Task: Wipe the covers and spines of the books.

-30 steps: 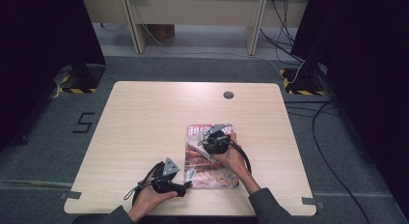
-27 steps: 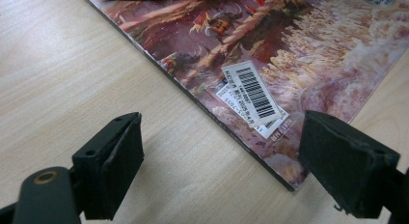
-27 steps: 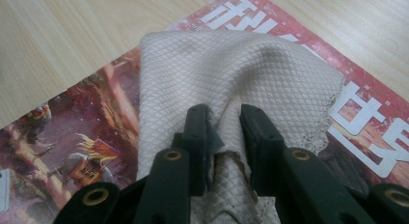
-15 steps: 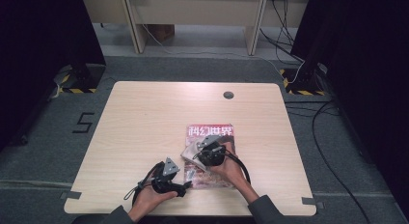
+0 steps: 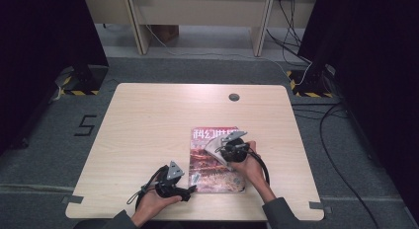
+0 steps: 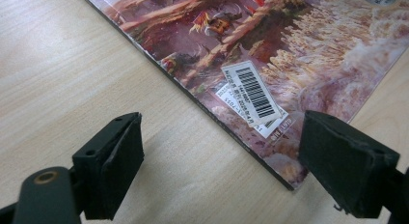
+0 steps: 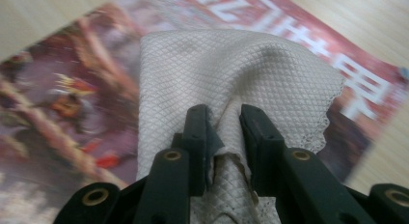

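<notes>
My right gripper (image 7: 225, 137) pinching white cloth (image 7: 231, 74) on magazine (image 6: 289, 55), my left gripper (image 6: 219, 161) wide open, empty, at magazine's corner

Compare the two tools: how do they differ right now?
The left tool stands wide open and holds nothing; the right tool is shut on the white cloth. The left tool sits at the magazine's near corner on the table; the right tool is over the cover. Both are black and hand-held.
</notes>
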{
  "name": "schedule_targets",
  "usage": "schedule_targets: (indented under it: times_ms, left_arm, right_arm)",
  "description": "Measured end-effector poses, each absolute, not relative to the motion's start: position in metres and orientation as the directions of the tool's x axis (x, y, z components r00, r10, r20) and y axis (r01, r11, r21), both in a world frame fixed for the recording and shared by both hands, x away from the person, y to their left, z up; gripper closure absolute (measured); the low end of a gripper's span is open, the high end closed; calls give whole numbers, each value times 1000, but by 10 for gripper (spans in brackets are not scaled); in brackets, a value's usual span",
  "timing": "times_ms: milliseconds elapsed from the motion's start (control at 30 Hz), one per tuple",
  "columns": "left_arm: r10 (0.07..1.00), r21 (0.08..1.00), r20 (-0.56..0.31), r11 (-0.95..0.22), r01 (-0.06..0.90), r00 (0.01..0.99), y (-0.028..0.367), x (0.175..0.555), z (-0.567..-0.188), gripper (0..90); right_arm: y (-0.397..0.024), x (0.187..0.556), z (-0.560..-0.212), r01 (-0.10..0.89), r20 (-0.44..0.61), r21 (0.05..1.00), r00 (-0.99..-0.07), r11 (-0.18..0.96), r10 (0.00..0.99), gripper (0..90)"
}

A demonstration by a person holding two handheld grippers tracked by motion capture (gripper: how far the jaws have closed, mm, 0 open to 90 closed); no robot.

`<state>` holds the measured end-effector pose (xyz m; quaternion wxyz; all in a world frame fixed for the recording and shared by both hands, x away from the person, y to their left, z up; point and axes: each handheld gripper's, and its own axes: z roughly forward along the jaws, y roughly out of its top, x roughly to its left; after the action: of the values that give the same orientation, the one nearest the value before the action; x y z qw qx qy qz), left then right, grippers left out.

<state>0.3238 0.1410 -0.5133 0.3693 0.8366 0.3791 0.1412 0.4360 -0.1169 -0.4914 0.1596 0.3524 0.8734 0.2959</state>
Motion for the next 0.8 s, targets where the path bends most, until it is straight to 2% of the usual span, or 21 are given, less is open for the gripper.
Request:
schedule_targets:
  times_ms: [200, 400, 500, 800]
  left_arm:
    - [739, 726, -44, -438, 529, 673, 141, 324, -513, 150]
    - [734, 728, -42, -442, 524, 678, 141, 324, -513, 150]
    - [734, 723, -84, -421, 548, 674, 144, 326, -513, 168]
    - [752, 744, -81, -391, 542, 654, 155, 328, -506, 170]
  right_arm:
    - [-132, 437, -491, 547, -71, 630, -666, 551, 743, 735]
    - [-119, 420, -491, 518, -67, 623, -711, 586, 700, 737]
    - [-106, 410, -492, 493, -65, 623, -741, 607, 669, 738]
    - [-88, 391, -492, 447, -51, 620, -797, 645, 601, 735]
